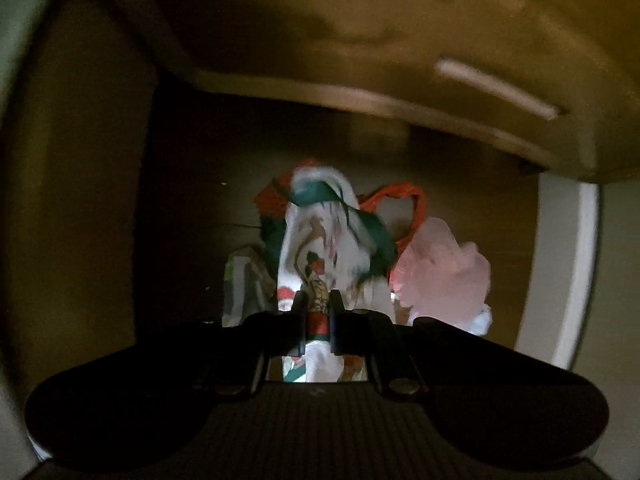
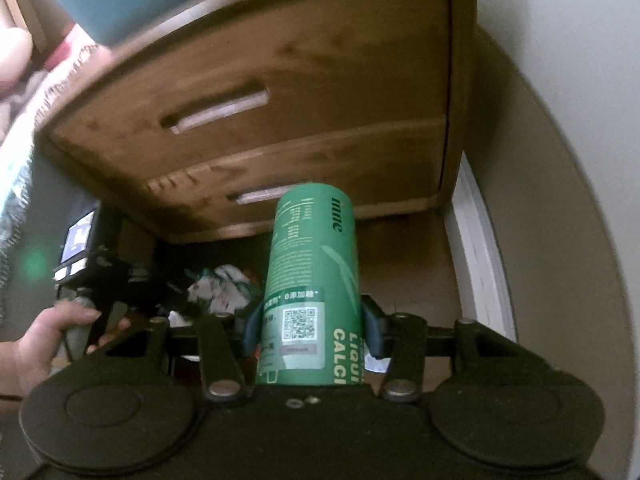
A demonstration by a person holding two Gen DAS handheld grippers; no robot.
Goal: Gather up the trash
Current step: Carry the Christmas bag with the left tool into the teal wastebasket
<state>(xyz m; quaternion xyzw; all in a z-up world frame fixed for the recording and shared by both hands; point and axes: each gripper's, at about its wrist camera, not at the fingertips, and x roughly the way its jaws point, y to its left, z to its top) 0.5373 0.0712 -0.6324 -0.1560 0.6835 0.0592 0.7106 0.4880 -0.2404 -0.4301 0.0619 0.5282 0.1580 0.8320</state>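
Observation:
In the left wrist view my left gripper (image 1: 317, 312) is shut on a crumpled white wrapper with red and green print (image 1: 320, 248), held in the dark space under a wooden cabinet. A pale pink crumpled piece (image 1: 444, 276) and a red loop of plastic (image 1: 404, 200) lie just right of it. In the right wrist view my right gripper (image 2: 314, 328) is shut on a green cylindrical can (image 2: 312, 280) with a QR label, held upright. The wrapper (image 2: 224, 284) and the left gripper with the hand on it (image 2: 92, 280) show at lower left.
A wooden cabinet with two slotted drawer fronts (image 2: 280, 92) hangs over the trash area. Its underside and lower drawer (image 1: 360, 40) fill the top of the left view. A white baseboard (image 2: 480, 260) and beige wall stand at right. Bedding (image 2: 16, 120) lies at far left.

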